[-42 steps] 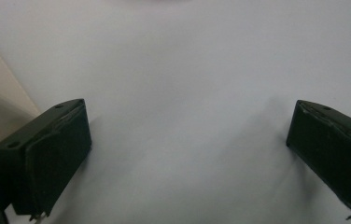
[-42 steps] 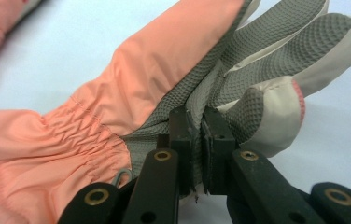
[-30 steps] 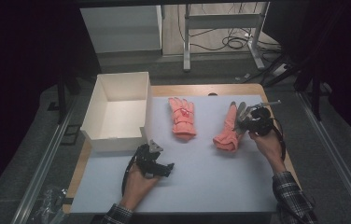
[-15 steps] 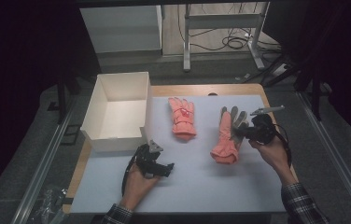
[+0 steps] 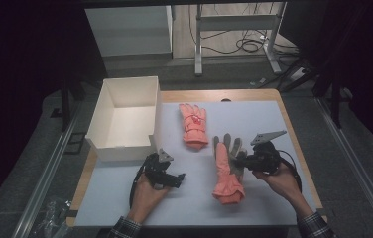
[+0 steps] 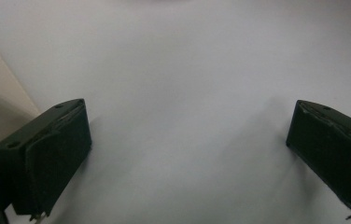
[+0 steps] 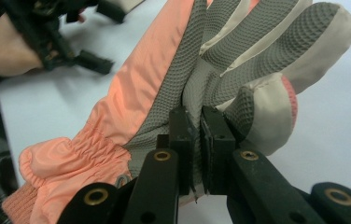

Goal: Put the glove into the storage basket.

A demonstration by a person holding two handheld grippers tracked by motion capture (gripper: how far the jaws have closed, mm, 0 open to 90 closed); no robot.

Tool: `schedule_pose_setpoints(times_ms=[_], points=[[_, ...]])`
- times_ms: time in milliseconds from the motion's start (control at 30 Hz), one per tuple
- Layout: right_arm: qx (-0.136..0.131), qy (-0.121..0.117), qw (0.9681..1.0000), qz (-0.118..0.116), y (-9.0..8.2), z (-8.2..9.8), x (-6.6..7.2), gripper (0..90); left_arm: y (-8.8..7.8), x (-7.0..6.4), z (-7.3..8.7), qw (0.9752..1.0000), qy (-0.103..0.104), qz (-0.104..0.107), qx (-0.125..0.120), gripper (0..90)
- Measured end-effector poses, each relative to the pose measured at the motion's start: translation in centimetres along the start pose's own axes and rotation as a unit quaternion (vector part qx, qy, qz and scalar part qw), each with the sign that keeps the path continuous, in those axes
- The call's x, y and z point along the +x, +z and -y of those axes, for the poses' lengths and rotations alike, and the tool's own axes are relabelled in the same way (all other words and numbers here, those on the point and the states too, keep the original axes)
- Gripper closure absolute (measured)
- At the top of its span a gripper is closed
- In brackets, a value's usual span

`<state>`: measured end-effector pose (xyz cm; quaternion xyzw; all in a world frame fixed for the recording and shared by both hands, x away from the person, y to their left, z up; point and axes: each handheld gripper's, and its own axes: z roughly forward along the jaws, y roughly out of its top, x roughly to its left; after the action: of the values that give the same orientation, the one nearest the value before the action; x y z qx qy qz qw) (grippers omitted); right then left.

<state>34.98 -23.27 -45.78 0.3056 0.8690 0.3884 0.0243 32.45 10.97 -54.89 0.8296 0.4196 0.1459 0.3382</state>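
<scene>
Right gripper [image 7: 200,135] jaws clamped on palm fabric of near glove [image 5: 225,168], which lies toward the mat's [image 5: 274,208] near right; left gripper [image 6: 187,154] jaws wide apart, idle near the box [image 5: 125,119]; advise keeping the pinch firm, lifting cuff clear before carrying.

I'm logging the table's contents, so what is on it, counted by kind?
Orange gloves: 2, one lying flat, one pinched by the right gripper at its grey palm
White box: 1
Hand-held grippers: 2, counting the left gripper
Total: 5
</scene>
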Motion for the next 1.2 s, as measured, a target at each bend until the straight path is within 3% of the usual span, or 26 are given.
schedule_pose_setpoints(times_ms=[100, 267, 400, 500, 667, 933, 1200], points=[[0.013, -0.004, 0.9998, -0.013, 1.1, 0.4, 0.5, 83.7, 0.0, 0.0, 0.0, 1.0000, 0.000, 0.000, 0.000, 0.2], [0.042, -0.002, 0.9991, -0.011, 2.9, 1.0, 0.5, 83.5, 0.0, 0.0, 0.0, 1.0000, 0.001, 0.000, 0.001, 0.2], [0.048, 0.007, 0.9988, -0.008, 3.6, 1.5, 0.1, 81.8, 0.0, 0.0, 0.0, 1.0000, 0.001, 0.000, 0.001, 0.2], [0.046, 0.001, 0.9989, 0.009, 3.5, 1.4, 0.0, 69.3, 0.0, 0.0, 0.0, 1.0000, 0.001, 0.000, 0.001, 0.2], [0.030, -0.002, 0.9994, 0.019, 2.8, 0.8, -0.1, 60.5, 0.0, 0.0, 0.0, 1.0000, -0.001, 0.000, 0.000, 0.2], [0.010, -0.018, 0.9988, 0.045, 2.3, -1.4, -0.5, 53.1, 0.0, 0.0, 0.0, 1.0000, 0.002, 0.000, 0.001, 0.2], [-0.005, -0.015, 0.9978, 0.064, 3.4, -3.6, -1.8, 47.8, 0.0, 0.0, 0.0, 1.0000, 0.000, 0.000, 0.000, 0.2]])
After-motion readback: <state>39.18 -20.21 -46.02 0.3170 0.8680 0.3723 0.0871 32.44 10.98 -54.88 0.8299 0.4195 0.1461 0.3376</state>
